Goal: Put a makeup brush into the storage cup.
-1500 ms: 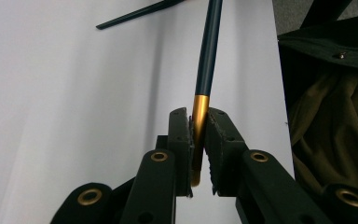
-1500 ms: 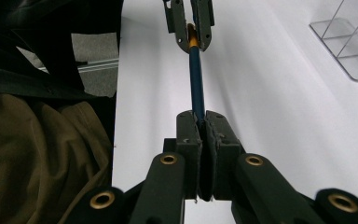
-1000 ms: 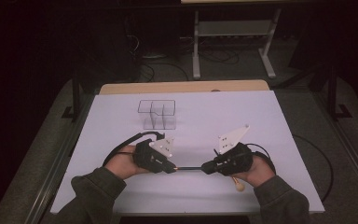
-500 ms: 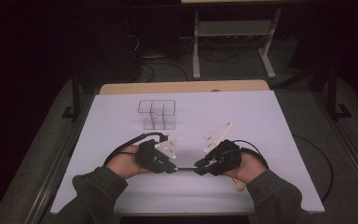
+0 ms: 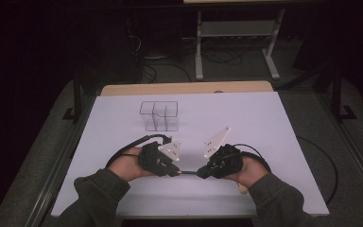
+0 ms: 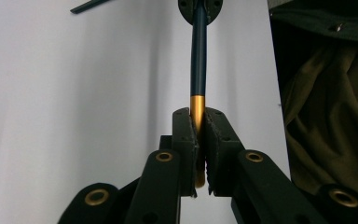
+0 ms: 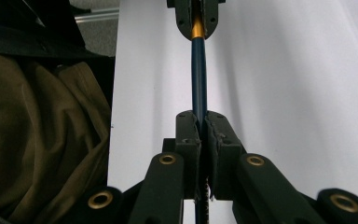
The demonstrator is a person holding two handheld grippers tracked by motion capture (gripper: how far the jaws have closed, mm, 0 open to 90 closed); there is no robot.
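Observation:
A slim pen [image 5: 188, 172] with a dark blue barrel and a gold end spans the gap between my two grippers, low over the white table [image 5: 264, 123]. My left gripper [image 5: 176, 171] is shut on the gold end [image 6: 197, 109], its jaws pressed against both sides. My right gripper [image 5: 201, 173] has just been closing and now clamps the blue barrel [image 7: 198, 70]. In the left gripper view the barrel [image 6: 198, 56] runs straight ahead into the right gripper's tips [image 6: 199, 7]. The two grippers face each other tip to tip near the table's front edge.
A clear plastic organiser with compartments [image 5: 159, 116] stands on the table behind the left hand. Black cables [image 5: 132, 144] loop beside both hands. A small pale object [image 5: 242, 189] lies under the right wrist. A metal stand [image 5: 236, 42] is on the floor beyond.
The right hand has slid left toward the left gripper, and its jaws have closed on the pen's barrel. The left hand has stayed put.

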